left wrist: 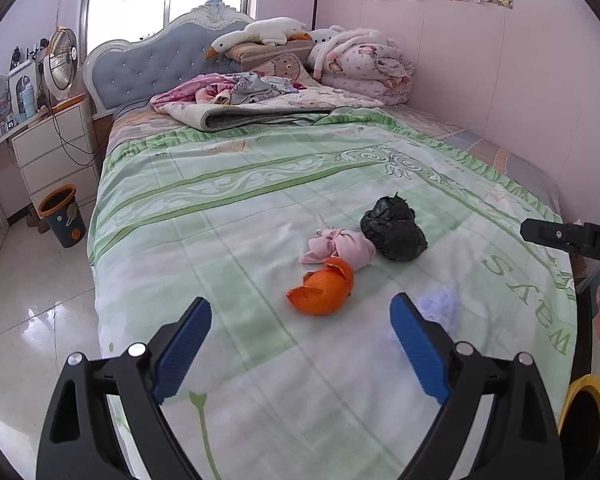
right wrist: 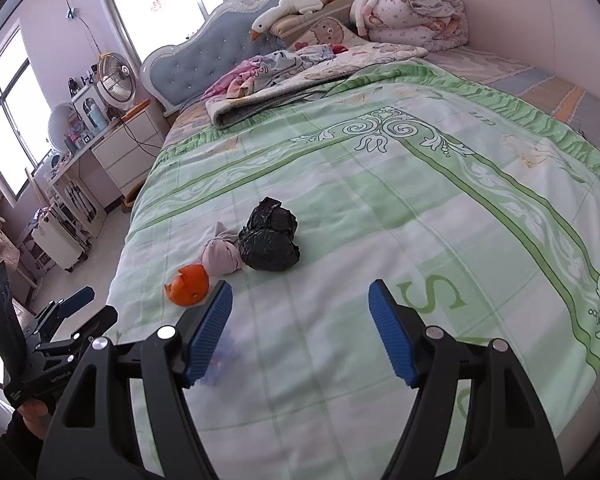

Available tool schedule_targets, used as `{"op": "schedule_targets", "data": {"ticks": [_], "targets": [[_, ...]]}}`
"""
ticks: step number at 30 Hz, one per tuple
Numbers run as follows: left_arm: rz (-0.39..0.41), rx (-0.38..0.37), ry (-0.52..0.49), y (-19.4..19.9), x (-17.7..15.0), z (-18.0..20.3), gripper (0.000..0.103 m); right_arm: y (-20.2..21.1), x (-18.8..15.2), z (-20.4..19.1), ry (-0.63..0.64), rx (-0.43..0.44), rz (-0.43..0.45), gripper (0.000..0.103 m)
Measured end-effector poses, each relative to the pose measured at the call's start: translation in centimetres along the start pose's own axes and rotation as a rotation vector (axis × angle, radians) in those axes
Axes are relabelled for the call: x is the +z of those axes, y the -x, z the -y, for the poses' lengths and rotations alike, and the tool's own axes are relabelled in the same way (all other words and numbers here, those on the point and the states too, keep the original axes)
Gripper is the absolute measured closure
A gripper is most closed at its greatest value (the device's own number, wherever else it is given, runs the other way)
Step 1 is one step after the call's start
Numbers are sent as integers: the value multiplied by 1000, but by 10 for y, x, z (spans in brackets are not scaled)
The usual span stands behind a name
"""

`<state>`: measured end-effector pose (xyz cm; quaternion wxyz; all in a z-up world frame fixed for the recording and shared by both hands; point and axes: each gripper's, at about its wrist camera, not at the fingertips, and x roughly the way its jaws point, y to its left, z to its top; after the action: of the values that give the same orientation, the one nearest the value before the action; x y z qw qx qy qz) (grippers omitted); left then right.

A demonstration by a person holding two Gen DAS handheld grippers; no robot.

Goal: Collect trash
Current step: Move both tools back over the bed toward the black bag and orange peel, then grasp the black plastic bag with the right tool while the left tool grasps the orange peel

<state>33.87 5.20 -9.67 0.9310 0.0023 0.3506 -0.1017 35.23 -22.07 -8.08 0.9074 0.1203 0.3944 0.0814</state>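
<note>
Three bits of trash lie bunched near the foot of the green-and-white patterned bedspread [left wrist: 228, 216]: a curled orange peel [left wrist: 322, 292], a knotted pink wad [left wrist: 340, 249] touching it, and a crumpled black plastic bag [left wrist: 394, 229] beside that. The left gripper [left wrist: 300, 344] and right gripper [right wrist: 300, 332] both hover above the bed with fingers spread wide and empty, probably lining up a first pick. The dark orange-rimmed wastebasket [left wrist: 62, 216] stands on the floor by the bed, likely where the trash goes.
</note>
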Motion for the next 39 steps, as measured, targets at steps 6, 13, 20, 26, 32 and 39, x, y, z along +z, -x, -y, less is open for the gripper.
{"op": "schedule_targets", "data": {"ticks": [6, 13, 20, 26, 32, 39], "targets": [[-53, -3, 22, -45, 8, -10, 16, -62, 26, -5, -15, -3, -65, 35], [-94, -29, 34, -85, 12, -14, 16, -124, 51, -18, -15, 2, -129, 35], [-113, -103, 49, -111, 20, -12, 19, -167, 62, -28, 6, -34, -167, 36], [-119, -219, 70, -119, 17, -7, 62, -188, 61, -31, 11, -34, -186, 64], [-91, -227, 75, -112, 15, -5, 85, -181, 57, -42, 49, -34, -160, 76], [-81, -206, 104, -100, 13, -15, 88, -159, 49, -35, 23, -34, -142, 76]]}}
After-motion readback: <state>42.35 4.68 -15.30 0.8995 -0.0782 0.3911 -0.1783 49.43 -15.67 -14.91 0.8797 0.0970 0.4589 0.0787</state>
